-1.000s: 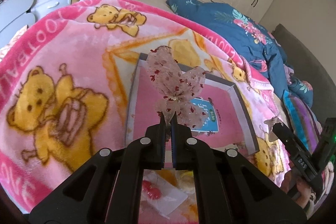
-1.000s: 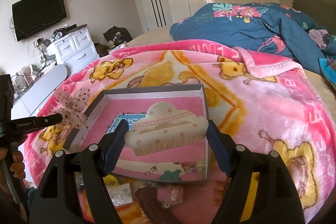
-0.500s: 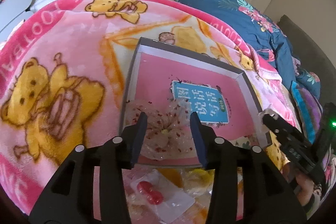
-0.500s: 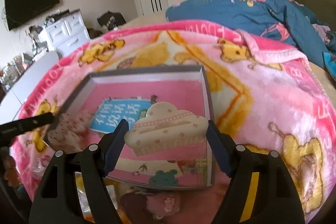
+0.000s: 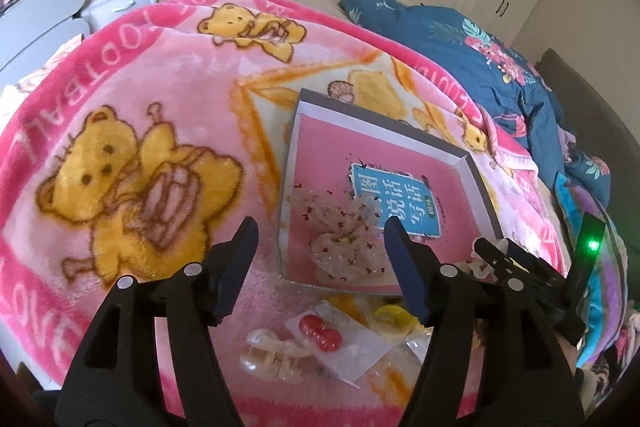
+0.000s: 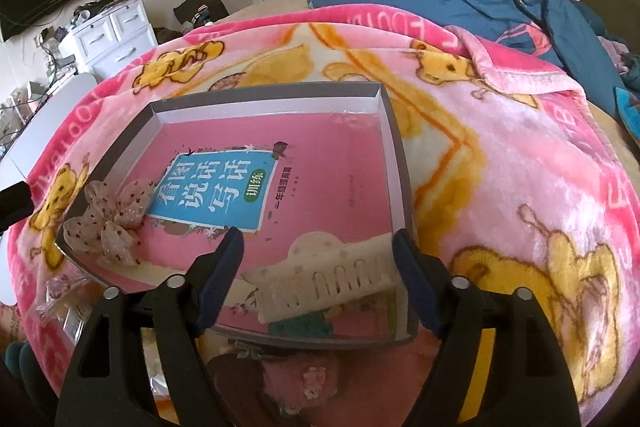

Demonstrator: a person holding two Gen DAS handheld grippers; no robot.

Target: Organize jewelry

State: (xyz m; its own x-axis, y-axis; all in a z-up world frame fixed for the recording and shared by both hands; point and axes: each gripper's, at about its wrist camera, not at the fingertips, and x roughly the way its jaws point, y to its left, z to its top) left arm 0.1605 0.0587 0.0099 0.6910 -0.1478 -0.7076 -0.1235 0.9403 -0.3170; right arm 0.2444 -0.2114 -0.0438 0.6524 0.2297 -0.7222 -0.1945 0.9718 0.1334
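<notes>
**Presently: two hair pieces lie in the tray, both grippers released**

Contents of container. A shallow grey-walled tray (image 6: 400,163) sits on a pink bear-print blanket (image 5: 132,115). Its floor is taken up by a pink book (image 6: 332,187) with a blue title panel. Two items lie on the book: a sheer bow (image 6: 110,223) in the near left corner, and a cream claw clip (image 6: 324,275) near the front right wall.

Condition of the task items. The bow is translucent beige fabric dotted with small red marks, with several loops gathered at a centre knot; it lies flat and slightly crumpled. The claw clip is cream with pink dots and a scalloped upper edge, and it rests tipped with its teeth toward the camera.

Grippers. The left gripper (image 5: 320,233) has just been opening; its jaws stand wide apart, with nothing pressed between them, and the bow (image 5: 340,239) lies in the tray beyond them. The right gripper (image 6: 318,247) has also just been opening further; the claw clip lies between its pads, which stand clear of it on both sides.

Limits of view. Outside the tray's front wall lie loose pieces: red cherry earrings (image 5: 320,333) on a clear packet, a pale clip (image 5: 272,353) and a yellow ring (image 5: 394,317), partly masked by the left gripper's fingers. In the right wrist view, a pink item below the tray is blurred and cannot be identified.
</notes>
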